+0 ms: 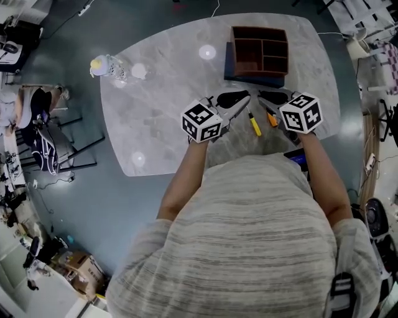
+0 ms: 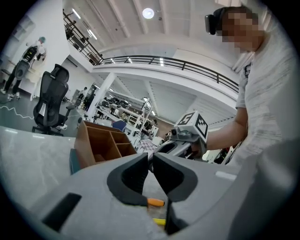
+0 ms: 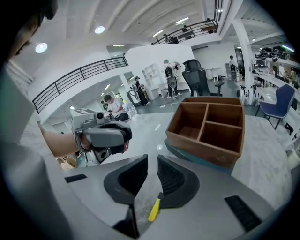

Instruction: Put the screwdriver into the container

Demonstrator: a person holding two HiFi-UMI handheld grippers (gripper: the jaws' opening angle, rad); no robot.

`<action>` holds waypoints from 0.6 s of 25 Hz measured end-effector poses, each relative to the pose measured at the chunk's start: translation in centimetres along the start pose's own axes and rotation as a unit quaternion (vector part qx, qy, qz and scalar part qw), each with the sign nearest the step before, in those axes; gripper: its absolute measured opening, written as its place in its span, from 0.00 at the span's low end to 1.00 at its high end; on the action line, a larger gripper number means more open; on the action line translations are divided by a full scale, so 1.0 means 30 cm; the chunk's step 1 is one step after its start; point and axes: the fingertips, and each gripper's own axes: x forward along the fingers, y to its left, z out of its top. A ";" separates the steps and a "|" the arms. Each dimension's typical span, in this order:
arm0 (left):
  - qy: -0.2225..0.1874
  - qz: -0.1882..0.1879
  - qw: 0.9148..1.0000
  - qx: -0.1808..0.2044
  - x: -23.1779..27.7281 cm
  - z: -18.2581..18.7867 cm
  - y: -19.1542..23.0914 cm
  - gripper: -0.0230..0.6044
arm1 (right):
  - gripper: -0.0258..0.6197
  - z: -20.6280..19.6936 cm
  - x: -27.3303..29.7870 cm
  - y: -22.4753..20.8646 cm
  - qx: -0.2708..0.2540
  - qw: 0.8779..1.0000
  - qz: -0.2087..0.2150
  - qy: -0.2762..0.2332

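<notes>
My right claw (image 3: 152, 161) is narrow and empty over the yellow screwdriver (image 3: 153, 209); my left claw (image 2: 151, 158) is closed, empty. Risk: with so tight a gap I may knock the handle, rolling it into the nearby orange tool (image 1: 272, 119).

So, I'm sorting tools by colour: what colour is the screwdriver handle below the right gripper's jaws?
Yellow: the slim yellow-handled screwdriver shows best in the right gripper view.

Bright ceiling lamps (image 2: 148, 13) glare off the table (image 1: 161, 118); fisheye edges darken.
</notes>
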 end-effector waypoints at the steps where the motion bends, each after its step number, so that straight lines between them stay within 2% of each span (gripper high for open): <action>1: 0.002 0.001 1.000 -0.005 -0.003 -0.014 0.003 0.11 | 0.09 -0.031 0.016 -0.013 0.010 1.000 -0.001 0.012; 8: 0.027 0.003 0.999 -0.025 0.003 -0.111 0.044 0.11 | 0.18 -0.202 0.103 -0.095 0.037 0.995 -0.008 0.093; 15: 0.056 0.005 0.998 -0.042 0.034 -0.191 0.047 0.11 | 0.20 -0.275 0.110 -0.155 0.058 0.991 -0.025 0.119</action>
